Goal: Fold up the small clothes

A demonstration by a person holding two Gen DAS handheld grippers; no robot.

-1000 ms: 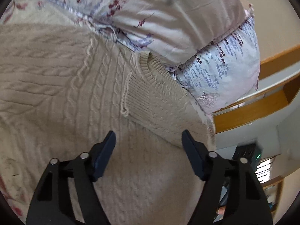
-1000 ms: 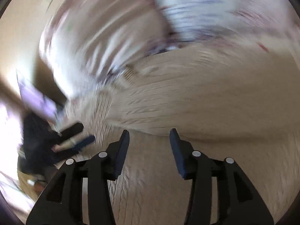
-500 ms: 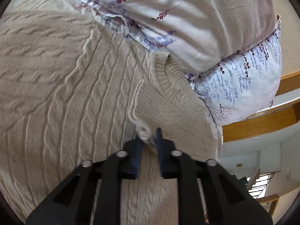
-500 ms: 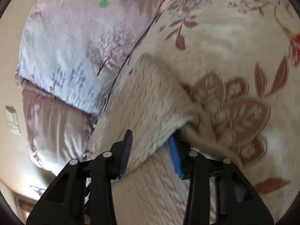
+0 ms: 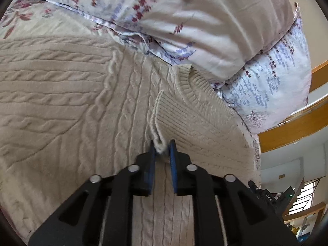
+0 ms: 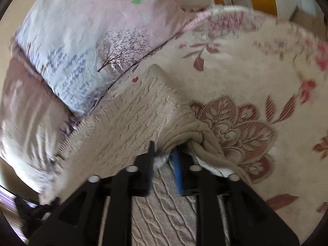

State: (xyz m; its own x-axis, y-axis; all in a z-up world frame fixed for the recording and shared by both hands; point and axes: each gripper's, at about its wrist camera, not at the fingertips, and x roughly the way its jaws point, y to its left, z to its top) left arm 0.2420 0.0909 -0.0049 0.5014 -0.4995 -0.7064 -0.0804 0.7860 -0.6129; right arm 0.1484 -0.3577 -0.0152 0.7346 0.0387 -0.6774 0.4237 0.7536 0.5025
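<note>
— On the bed (image 6: 235, 65), spread flat across the flowered cover: cream cable-knit sweater (image 5: 61, 106), its upper edge tucked close against the stacked pillows (image 5: 205, 24).

— And over at the left?

— Left tongs (image 5: 162, 149) pinched shut on the ribbed cuff (image 5: 160, 143) of a sleeve (image 5: 194, 123) already laid across the body of the knit. Gripped right at the tip, probably so the whole sleeve trails along without bunching.

— Then across to the right?

— Right tongs (image 6: 163, 155) closed on a gathered clump of the same sweater, near a corner that humps up off the cover. Folds of knit spilling to the right of the grip, a scrap of white cloth (image 6: 213, 168) showing underneath; whether a label or lining, impossible to say.

— Why two grips at once?

— Likely to keep the soft, heavy knit square while a side gets turned inward. Held at one point only, would sag and twist.

— Stage of the job?

— Early, by the look of it: sleeves being brought in, body not yet doubled over. Pillows close by, so little room to pull upward; safer to draw toward the foot.
</note>
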